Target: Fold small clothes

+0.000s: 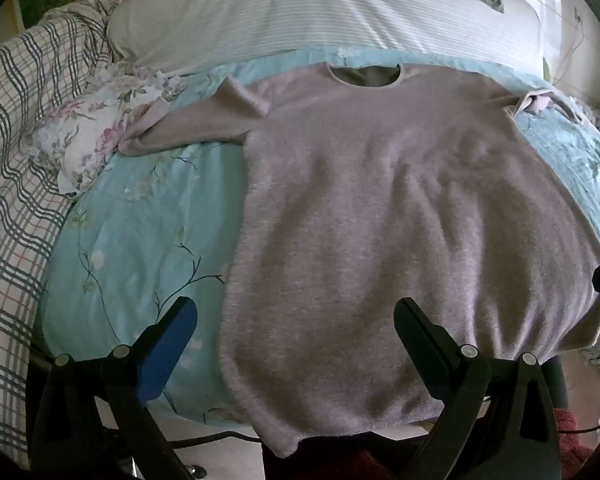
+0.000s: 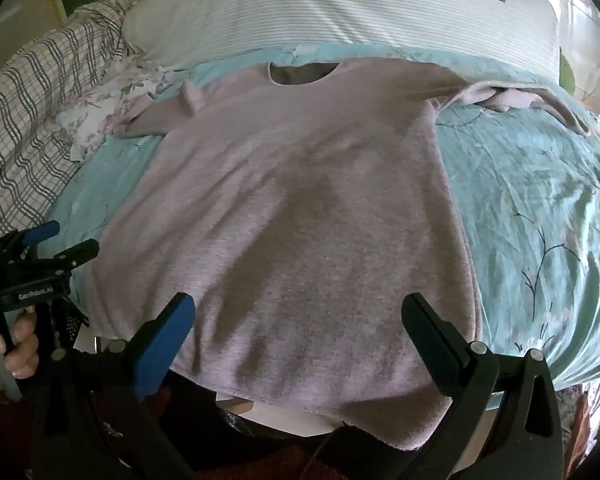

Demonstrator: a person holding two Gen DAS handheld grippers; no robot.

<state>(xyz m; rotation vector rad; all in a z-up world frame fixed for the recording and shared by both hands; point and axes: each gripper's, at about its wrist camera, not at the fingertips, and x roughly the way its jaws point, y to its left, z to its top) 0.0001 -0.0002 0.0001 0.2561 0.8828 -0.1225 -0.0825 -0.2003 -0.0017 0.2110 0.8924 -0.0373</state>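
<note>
A pale mauve fuzzy sweater [image 1: 380, 208] lies flat, neck away from me, on a light blue floral quilt [image 1: 140, 232]. It also shows in the right wrist view [image 2: 292, 216]. Its hem hangs over the near bed edge. Its left sleeve [image 1: 196, 128] lies out to the left, its right sleeve [image 2: 512, 98] is bunched at the far right. My left gripper [image 1: 296, 320] is open and empty above the hem's left part. My right gripper [image 2: 300, 316] is open and empty above the hem's middle. The left gripper shows in the right wrist view [image 2: 66, 244], to the left of the sweater.
A white striped pillow [image 1: 300, 12] lies beyond the sweater's neck. A plaid blanket [image 1: 16, 160] and a floral cloth [image 1: 96, 128] sit at the left. The quilt [image 2: 540, 220] continues to the right of the sweater. The floor shows below the near bed edge.
</note>
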